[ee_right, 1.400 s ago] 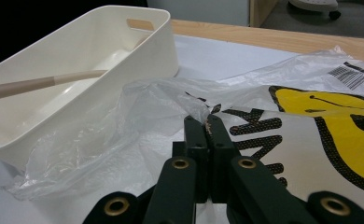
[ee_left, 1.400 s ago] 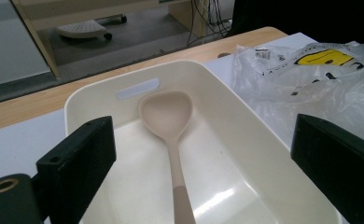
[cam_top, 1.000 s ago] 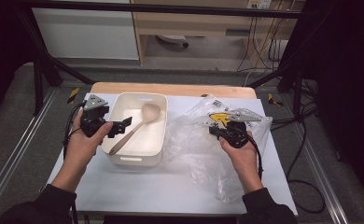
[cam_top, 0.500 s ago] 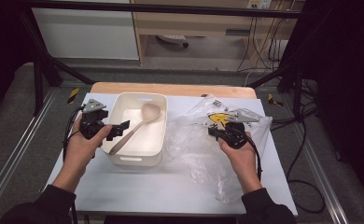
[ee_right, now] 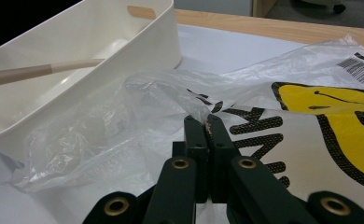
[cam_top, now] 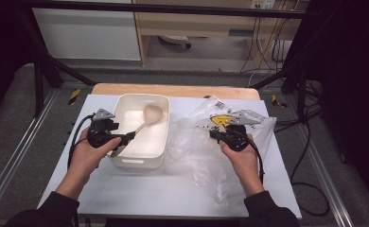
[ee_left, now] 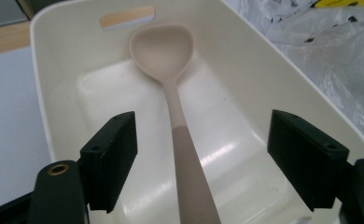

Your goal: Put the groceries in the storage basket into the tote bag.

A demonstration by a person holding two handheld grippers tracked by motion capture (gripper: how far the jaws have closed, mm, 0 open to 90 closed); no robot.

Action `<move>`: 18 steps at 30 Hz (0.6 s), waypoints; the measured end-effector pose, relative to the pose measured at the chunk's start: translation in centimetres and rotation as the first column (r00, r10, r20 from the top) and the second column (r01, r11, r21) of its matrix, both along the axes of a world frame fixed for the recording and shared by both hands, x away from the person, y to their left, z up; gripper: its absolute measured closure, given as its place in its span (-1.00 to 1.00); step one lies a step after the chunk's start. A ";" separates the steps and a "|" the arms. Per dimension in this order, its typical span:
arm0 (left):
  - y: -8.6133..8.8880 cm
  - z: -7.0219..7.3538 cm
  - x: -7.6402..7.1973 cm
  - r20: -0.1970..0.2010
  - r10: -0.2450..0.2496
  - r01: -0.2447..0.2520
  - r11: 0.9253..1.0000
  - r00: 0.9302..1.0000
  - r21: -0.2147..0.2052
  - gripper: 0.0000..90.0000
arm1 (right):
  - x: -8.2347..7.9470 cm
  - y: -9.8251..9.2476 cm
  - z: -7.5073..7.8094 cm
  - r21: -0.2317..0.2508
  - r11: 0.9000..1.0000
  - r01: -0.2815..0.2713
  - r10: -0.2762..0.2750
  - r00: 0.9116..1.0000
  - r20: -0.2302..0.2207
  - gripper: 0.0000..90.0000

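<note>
The white bin (cam_top: 142, 130) stands on the surface (cam_top: 173, 189), stiff-walled and probably light, with the crinkled clear plastic bag (cam_top: 206, 146) lying just beside its right side. The bag is thin, limp and likely slippery, best taken by a bunched fold near its mouth. The right tool (ee_right: 207, 126) does exactly that, its jaws pressed together on a pinch of film beside the yellow print.

Inside the bin lies the beige ladle (ee_left: 171, 93), bowl toward the far wall and handle running back toward the near end (it looks like smooth, slightly flexible silicone or plastic, light, not fragile). The thicker handle section seems the sensible place to grip.

The left tool (ee_left: 199, 154) hangs over the bin with jaws spread on either side of that handle; they have just been closing, the handle between them but untouched by either pad.
</note>
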State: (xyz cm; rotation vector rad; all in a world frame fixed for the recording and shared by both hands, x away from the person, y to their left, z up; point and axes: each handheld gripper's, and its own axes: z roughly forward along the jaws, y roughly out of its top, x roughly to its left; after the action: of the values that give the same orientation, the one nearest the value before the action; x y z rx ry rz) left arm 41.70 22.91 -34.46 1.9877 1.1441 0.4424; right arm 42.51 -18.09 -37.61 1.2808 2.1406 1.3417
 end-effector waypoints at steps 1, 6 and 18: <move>0.0 -0.3 0.0 -0.013 -0.003 0.003 1.000 1.000 0.001 -0.44 | 0.0 0.0 0.0 0.000 1.000 0.000 0.000 1.000 -0.001 1.00; 0.4 -1.1 0.2 -0.039 0.010 -0.010 1.000 0.999 -0.011 -0.27 | 0.0 0.0 0.0 -0.003 1.000 -0.002 0.002 1.000 0.001 1.00; -0.4 -2.7 0.1 -0.089 -0.006 0.006 1.000 0.996 0.002 0.05 | 0.0 -0.2 0.0 -0.002 1.000 -0.001 0.001 1.000 -0.001 1.00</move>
State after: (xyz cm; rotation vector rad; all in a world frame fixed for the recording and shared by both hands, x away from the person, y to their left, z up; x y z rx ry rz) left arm 41.82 22.53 -37.18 2.0300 1.1925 0.3557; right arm 42.49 -18.29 -37.59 1.2801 2.1436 1.3389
